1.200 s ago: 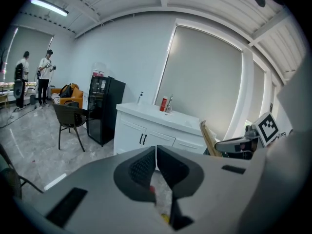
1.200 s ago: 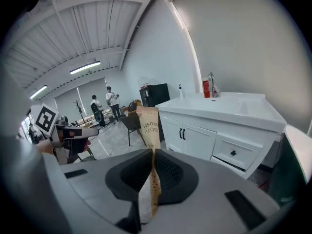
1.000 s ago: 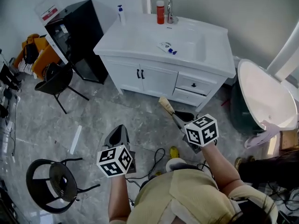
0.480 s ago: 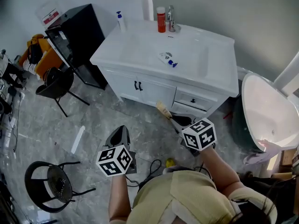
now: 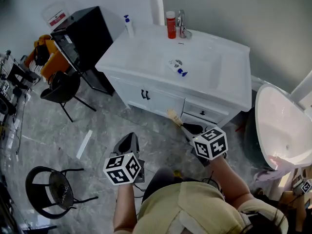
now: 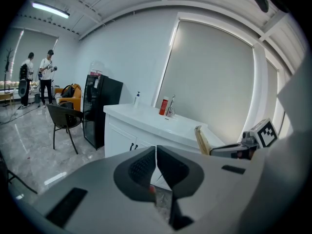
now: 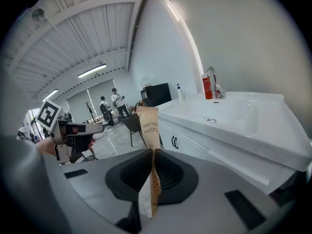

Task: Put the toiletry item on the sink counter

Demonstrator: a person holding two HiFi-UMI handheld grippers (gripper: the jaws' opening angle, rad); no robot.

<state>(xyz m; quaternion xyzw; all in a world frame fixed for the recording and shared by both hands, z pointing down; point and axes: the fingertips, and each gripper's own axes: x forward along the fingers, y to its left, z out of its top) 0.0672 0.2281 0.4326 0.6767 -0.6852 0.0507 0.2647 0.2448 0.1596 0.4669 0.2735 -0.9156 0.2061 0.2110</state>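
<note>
Kraft-paper toothbrush packet (image 7: pixel 149 126): print reads "TOOTH BRUSH" in the right gripper view, lettering not upright there. Black cabinet (image 5: pixel 85 35) at 10 o'clock in the head view has a red-and-white label on top, text too small to read. Marker squares on both cubes, no text.

Right hand-held gripper (image 7: pixel 152 152): jaws closed flat on the packet's lower part, no gap either side. Packet's far end stands clear of the jaws. Nothing else touches it.

Left hand-held gripper (image 6: pixel 156 152): jaws fully together, nothing between them. In the head view it sits at 7 o'clock (image 5: pixel 128 139), over grey marbled floor.

Packet orientation, head view (image 5: pixel 174 116): long axis runs from 5 o'clock, at the right hand-held gripper (image 5: pixel 187 129), to 11 o'clock, free end aimed at the cabinet front of the white sink desk (image 5: pixel 146 57). Right gripper view: long axis near vertical, free end at 12 o'clock.

Packet is off the desk, in the air over the floor, near its drawer front.

On the desk: red bottle (image 5: pixel 171 25) beside chrome tap (image 5: pixel 182 24) at 12 o'clock, white pump bottle with blue top (image 5: pixel 128 26) at the 11 o'clock corner, small white-and-blue item (image 5: pixel 177 66) in the basin.
</note>
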